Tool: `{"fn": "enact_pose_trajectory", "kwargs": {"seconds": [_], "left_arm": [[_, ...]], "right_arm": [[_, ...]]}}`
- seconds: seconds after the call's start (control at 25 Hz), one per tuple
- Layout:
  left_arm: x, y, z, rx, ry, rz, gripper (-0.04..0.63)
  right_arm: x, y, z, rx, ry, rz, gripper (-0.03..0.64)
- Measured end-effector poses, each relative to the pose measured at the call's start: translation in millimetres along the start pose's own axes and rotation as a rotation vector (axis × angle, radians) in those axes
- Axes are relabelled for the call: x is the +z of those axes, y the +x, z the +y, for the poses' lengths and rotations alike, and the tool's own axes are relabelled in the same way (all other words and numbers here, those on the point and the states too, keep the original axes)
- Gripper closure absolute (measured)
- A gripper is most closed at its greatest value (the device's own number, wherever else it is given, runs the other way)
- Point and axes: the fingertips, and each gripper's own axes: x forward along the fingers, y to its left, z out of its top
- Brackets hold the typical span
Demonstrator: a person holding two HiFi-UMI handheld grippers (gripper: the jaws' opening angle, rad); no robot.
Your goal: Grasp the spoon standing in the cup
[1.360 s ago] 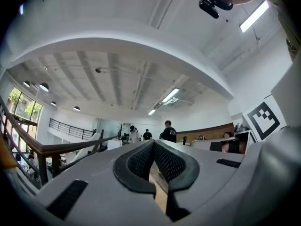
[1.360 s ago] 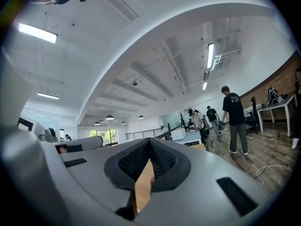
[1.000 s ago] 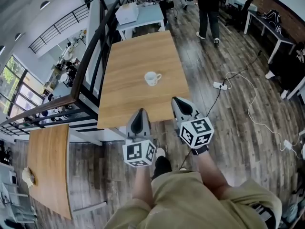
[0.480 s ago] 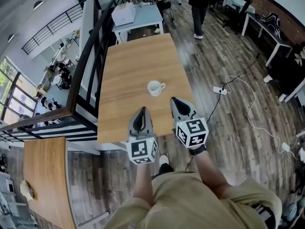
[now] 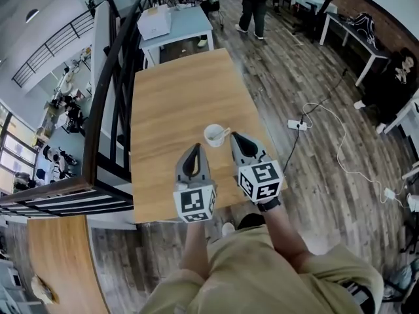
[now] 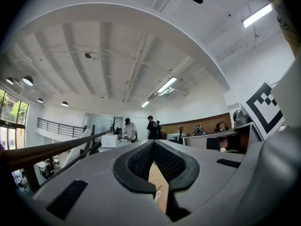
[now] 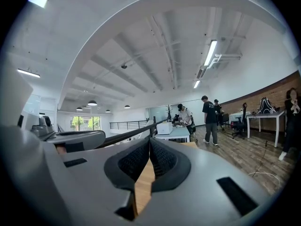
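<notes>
A white cup [image 5: 213, 135] stands on the wooden table [image 5: 177, 90] near its front edge. A spoon [image 5: 224, 133] stands in it, its handle leaning right. Both grippers hover over the table's near edge. My left gripper [image 5: 194, 146] is shut and empty, its tip just short of the cup on the left. The right gripper [image 5: 234, 136] is also shut and empty, its tip close beside the spoon handle on the right. In the left gripper view the jaws [image 6: 154, 143] meet at the tips and a white sliver of the cup [image 6: 157, 195] shows beneath. The right gripper view shows closed jaws [image 7: 150, 140] over bare wood.
A black railing [image 5: 108, 77] runs along the table's left side. A blue-grey table with a white box [image 5: 154, 22] stands beyond the far end. A power strip and cable [image 5: 296, 124] lie on the floor to the right. People stand far off.
Both grippers have moved forward from beyond the table's near edge to over it. The cup now sits right in front of their tips. Both stayed shut.
</notes>
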Motion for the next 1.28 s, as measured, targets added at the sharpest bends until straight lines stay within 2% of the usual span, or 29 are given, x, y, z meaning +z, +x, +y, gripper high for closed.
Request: {"fn": "enact_pose_trajectory", "kwargs": {"seconds": [0.24, 0.64, 0.8, 1.08, 1.16, 1.28], "left_arm": [[-41, 39, 3, -0.086, 0.026, 0.089, 0.594], [-101, 111, 29, -0.060, -0.071, 0.172, 0.594], [-122, 140, 36, -0.064, -0.089, 0.203, 0.594], [-167, 167, 42, -0.060, -0.138, 0.265, 0.594], [-181, 174, 43, -0.057, -0.145, 0.284, 0.594], [-198, 182, 46, -0.053, -0.154, 0.309, 0.594]], "right_arm": [[-37, 28, -41, -0.048, 0.111, 0.043, 0.603], [-116, 102, -88, -0.088, 0.105, 0.224, 0.602], [-148, 129, -97, -0.071, 0.099, 0.309, 0.601], [-209, 159, -107, -0.036, 0.165, 0.427, 0.600], [-228, 167, -110, -0.026, 0.185, 0.461, 0.541], [-253, 178, -113, -0.022, 0.214, 0.503, 0.501]]}}
